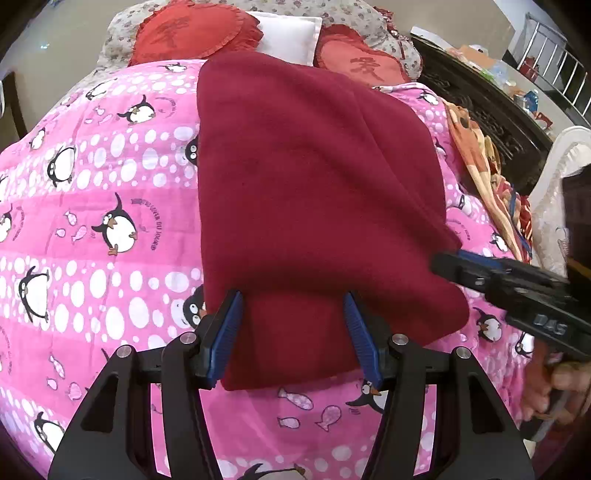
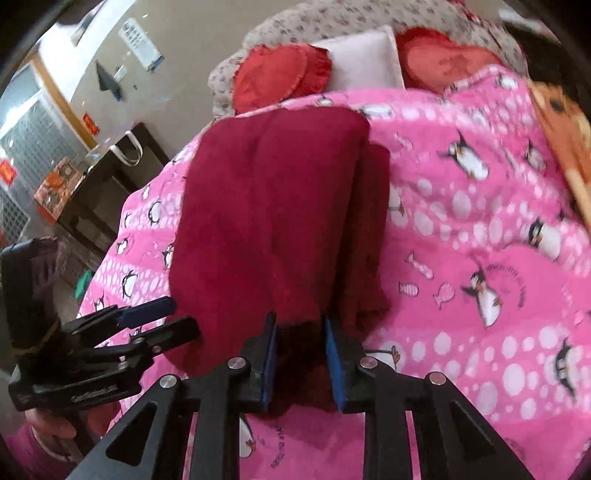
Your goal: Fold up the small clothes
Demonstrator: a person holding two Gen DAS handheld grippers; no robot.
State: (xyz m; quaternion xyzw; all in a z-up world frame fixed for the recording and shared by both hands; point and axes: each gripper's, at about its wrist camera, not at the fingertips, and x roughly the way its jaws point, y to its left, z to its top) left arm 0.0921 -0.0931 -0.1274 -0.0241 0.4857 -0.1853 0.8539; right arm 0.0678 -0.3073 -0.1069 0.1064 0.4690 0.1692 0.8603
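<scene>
Both grippers (image 1: 293, 334) (image 2: 300, 363) astride maroon cloth (image 1: 314, 192)

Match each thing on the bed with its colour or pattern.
Things:
1. folded garment
2. quilt
3. heart-shaped cushion
4. pillow between the cushions

Colours:
A. white
B. pink with penguins
C. dark crimson
D. bright red with a frilled edge

Pairs: 1-C, 2-B, 3-D, 4-A

A dark red fleece garment (image 1: 303, 192) lies folded, roughly rectangular, on the bed.
</scene>
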